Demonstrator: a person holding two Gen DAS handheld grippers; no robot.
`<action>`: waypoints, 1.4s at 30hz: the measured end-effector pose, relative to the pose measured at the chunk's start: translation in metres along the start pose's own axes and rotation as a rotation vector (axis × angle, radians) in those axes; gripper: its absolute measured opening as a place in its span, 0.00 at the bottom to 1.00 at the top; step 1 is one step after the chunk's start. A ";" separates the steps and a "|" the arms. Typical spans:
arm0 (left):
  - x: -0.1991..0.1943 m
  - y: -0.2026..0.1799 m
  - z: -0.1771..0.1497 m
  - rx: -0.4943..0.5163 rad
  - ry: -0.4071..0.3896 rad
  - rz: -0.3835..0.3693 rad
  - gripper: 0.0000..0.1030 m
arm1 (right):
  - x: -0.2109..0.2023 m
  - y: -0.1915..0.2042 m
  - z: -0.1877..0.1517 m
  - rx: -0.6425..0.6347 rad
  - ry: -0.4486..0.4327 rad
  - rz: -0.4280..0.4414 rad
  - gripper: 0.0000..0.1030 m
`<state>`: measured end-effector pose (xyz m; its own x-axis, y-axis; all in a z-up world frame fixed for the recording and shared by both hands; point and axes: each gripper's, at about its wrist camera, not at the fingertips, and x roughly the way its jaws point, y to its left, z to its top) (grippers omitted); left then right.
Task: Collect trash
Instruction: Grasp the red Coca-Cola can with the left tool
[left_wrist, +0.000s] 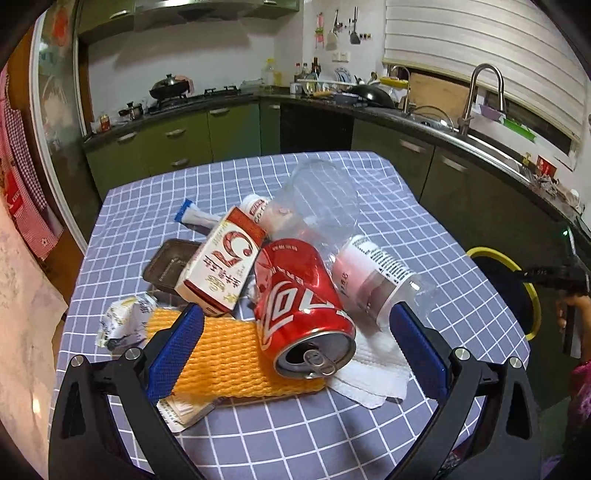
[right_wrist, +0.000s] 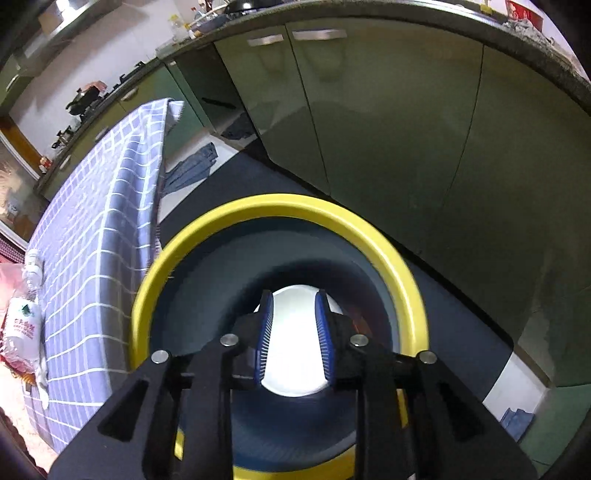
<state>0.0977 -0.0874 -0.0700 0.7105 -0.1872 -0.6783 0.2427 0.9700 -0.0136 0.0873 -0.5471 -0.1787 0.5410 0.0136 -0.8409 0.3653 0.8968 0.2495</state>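
A kitchen with green cabinets holds a table (left_wrist: 258, 435) under a blue checked cloth, and beside its right edge stands a dark bin with a yellow rim (right_wrist: 402, 273). Most of the trash seems still uncollected: a pile sits mid-table, with a clear plastic cup (left_wrist: 321, 195) at the far side, a red soda can (left_wrist: 301, 306) lying on its side nearest the camera, a red-and-white carton (left_wrist: 221, 266) to its left, a white bottle (left_wrist: 369, 277) to its right, an orange foam net (left_wrist: 225, 362), a white napkin (left_wrist: 373, 376) and a crumpled wrapper (left_wrist: 125, 321). The left gripper (left_wrist: 295, 321) hovers low over the near side of the pile, jaws spread wide around the can, touching nothing. The right gripper (right_wrist: 293, 314) points down into the bin, jaws clamped on a white object (right_wrist: 293, 354), apparently about to drop it.
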 end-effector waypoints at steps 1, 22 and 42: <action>0.006 0.000 0.000 -0.001 0.014 0.000 0.96 | -0.003 0.002 -0.001 -0.004 -0.003 0.004 0.24; 0.055 -0.011 -0.010 0.072 0.070 0.060 0.93 | -0.028 0.048 -0.016 -0.087 -0.017 0.113 0.31; 0.043 -0.009 -0.015 0.080 0.053 0.037 0.70 | -0.028 0.051 -0.012 -0.100 -0.023 0.139 0.31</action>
<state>0.1159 -0.1022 -0.1105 0.6847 -0.1409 -0.7150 0.2706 0.9602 0.0699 0.0813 -0.4958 -0.1481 0.5984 0.1314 -0.7904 0.2090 0.9267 0.3122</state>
